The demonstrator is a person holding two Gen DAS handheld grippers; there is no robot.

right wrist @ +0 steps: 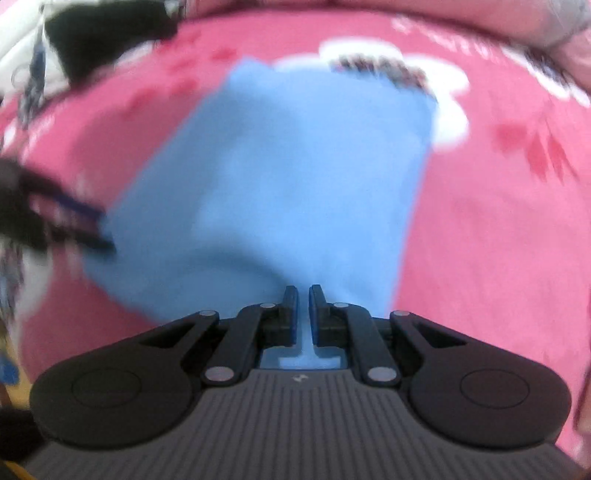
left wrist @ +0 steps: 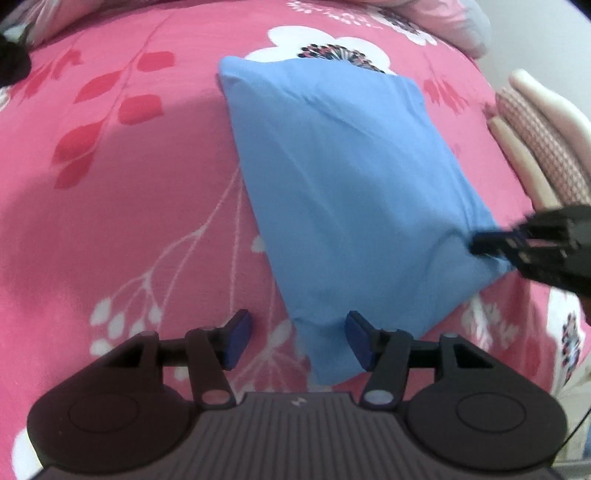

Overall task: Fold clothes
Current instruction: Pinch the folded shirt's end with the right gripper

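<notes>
A folded light blue garment [left wrist: 343, 192] lies on a pink floral bedsheet [left wrist: 129, 177]. My left gripper [left wrist: 297, 341] is open, its jaws wide apart around the garment's near corner, not closed on it. My right gripper [right wrist: 303, 306] is shut on the blue garment [right wrist: 288, 177] at its near edge, with cloth pinched between the pads. In the left wrist view the right gripper [left wrist: 476, 245] grips the garment's right corner. In the blurred right wrist view the left gripper [right wrist: 96, 229] shows at the garment's left corner.
A dark garment [right wrist: 107, 40] lies at the far left of the bed, also in the left wrist view [left wrist: 13, 62]. Folded pink and cream textiles [left wrist: 535, 140] sit at the right edge. Pillows or bedding [left wrist: 443, 22] lie at the far end.
</notes>
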